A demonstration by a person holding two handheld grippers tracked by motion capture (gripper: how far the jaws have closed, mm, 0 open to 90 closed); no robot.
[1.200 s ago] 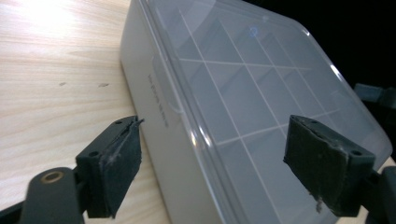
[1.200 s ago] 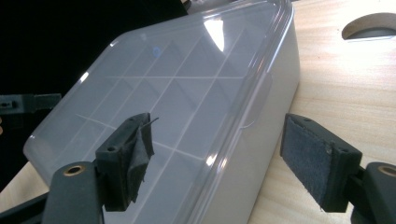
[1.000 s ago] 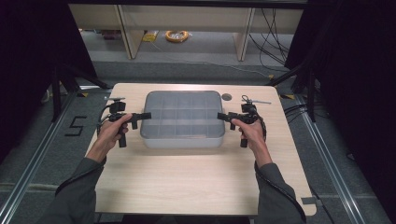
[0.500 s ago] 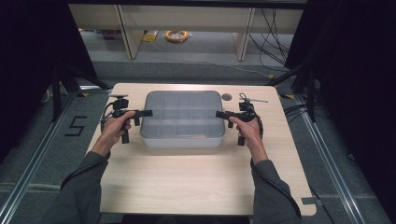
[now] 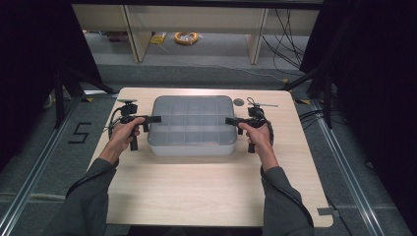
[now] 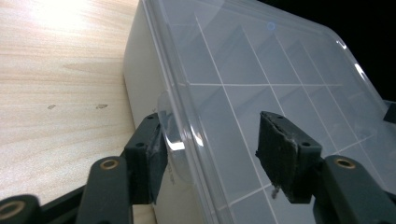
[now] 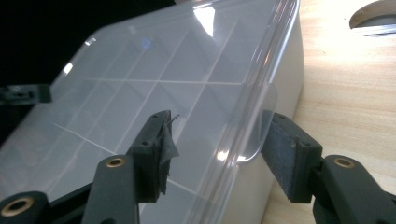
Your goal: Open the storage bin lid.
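Fingers of left gripper (image 5: 153, 119) and right gripper (image 5: 232, 120) have been closing, half-wide, straddling opposite edge tabs of the clear-lidded box (image 5: 192, 125) on the worktop (image 5: 196, 191), pads not yet pressing.

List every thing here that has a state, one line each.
Compartment box: lid on, flat on the table.
Left clear tab: between the left tongs, which have just been closing; pads not yet pressing.
Right clear tab: between the right tongs, likewise closing, not yet gripped.
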